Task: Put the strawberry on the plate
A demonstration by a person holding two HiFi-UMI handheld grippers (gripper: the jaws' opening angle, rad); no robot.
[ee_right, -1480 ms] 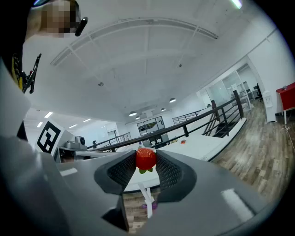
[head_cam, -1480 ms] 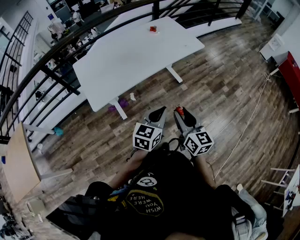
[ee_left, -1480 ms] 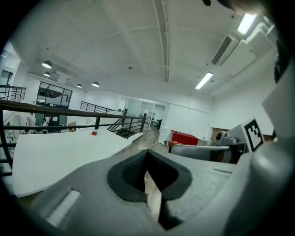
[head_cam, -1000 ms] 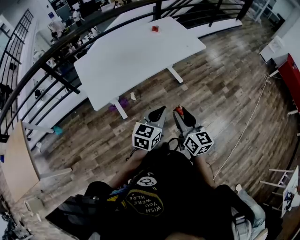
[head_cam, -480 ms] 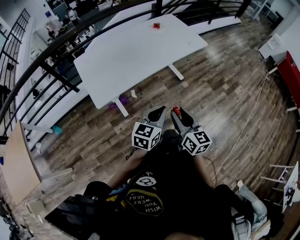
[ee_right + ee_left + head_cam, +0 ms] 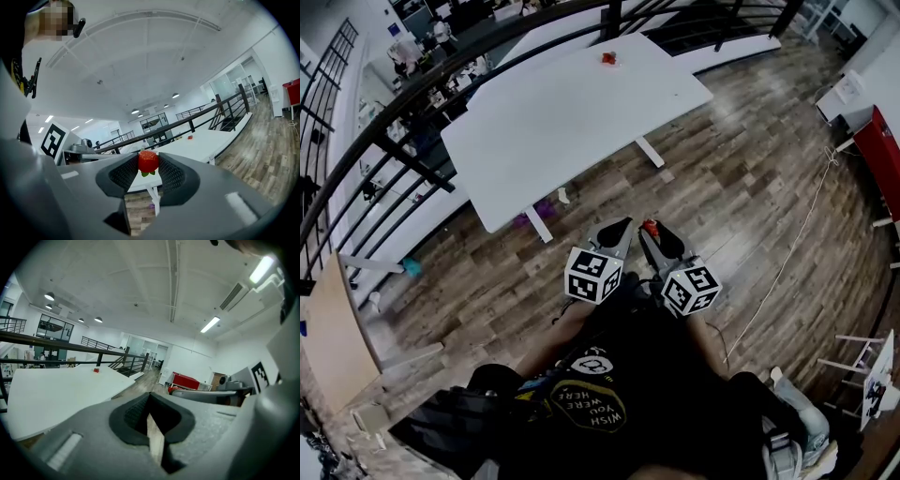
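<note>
While right gripper (image 6: 149, 173) clamps strawberry (image 6: 148, 161) at jaw tips, well short of tabletop (image 6: 553, 122), left gripper (image 6: 151, 414) closed, empty. Risk: shallow tip hold; berry may slip in transit; over-squeeze bruises.

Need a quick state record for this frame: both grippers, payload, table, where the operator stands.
left gripper: jaws together, nothing between them
right gripper: shut on strawberry
strawberry: red, green leaves at bottom, pinched between the jaw pads, off any surface
white table: ahead of the person, apart from both grippers
table contents: one small red item near the far end, too small to identify
operator: standing on wooden floor, both grippers held close to the body
task status: strawberry in hand, not yet placed
</note>
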